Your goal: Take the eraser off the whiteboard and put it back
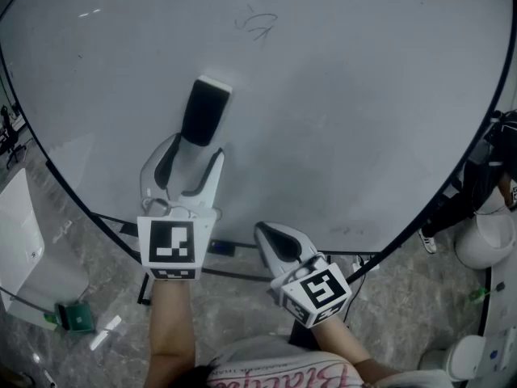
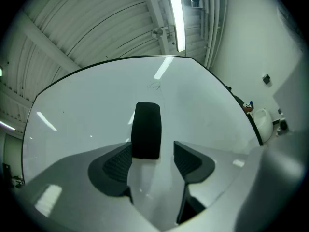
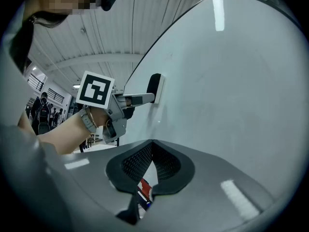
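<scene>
One eraser [image 2: 146, 128] on the whiteboard [image 2: 82, 115], near end between spread jaws of the left tool [image 2: 153, 157]; right tool [image 3: 152, 154] pressed together.

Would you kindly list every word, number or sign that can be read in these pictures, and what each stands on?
None can be quoted with confidence.
Whiteboard: a faint pen scribble, no legible word.
Shirt: pink cursive print, upside down and cut off, unreadable.
Two marker cubes: black-and-white square patterns, no letters.
</scene>
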